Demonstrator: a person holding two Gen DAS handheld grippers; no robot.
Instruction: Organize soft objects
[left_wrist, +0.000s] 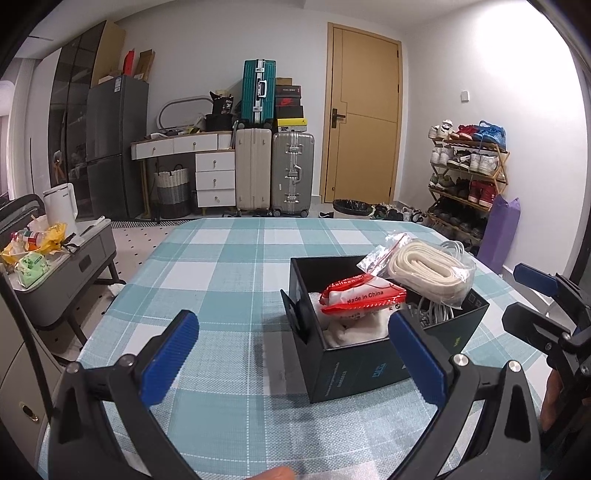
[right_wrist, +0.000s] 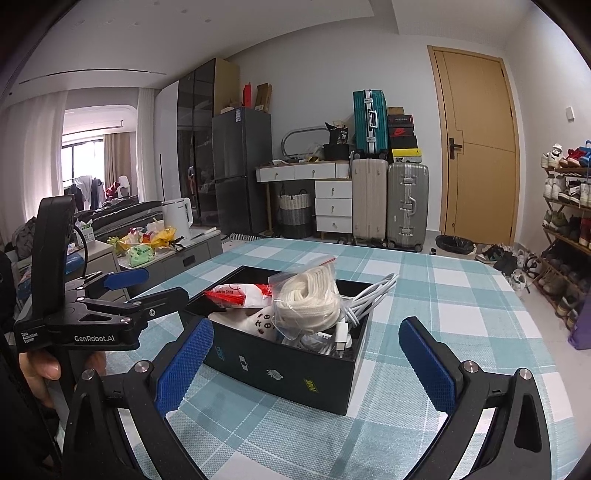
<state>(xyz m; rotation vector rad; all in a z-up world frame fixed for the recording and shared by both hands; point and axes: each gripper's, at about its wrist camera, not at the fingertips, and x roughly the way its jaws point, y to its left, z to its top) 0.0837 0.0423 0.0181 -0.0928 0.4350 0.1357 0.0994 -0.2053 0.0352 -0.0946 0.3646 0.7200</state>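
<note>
Left wrist: bagged white rope (left_wrist: 430, 271) lies lengthwise across the box (left_wrist: 354, 365) corner.

Surface (left_wrist: 221, 280) is showing a teal and white check pattern. Box (right_wrist: 295, 365) is showing black, with small pale and yellow logos on its side. Packet (left_wrist: 360, 297) is showing red and white with black lettering. Coiled rope (right_wrist: 308, 302) is showing cream white inside a clear bag. Cable (right_wrist: 373, 291) is showing white. Fingers (left_wrist: 170, 363) of both grippers are showing blue textured pads on black frames. Door (left_wrist: 364, 110) is showing mustard yellow. One upper suitcase (left_wrist: 258, 90) is showing teal.
</note>
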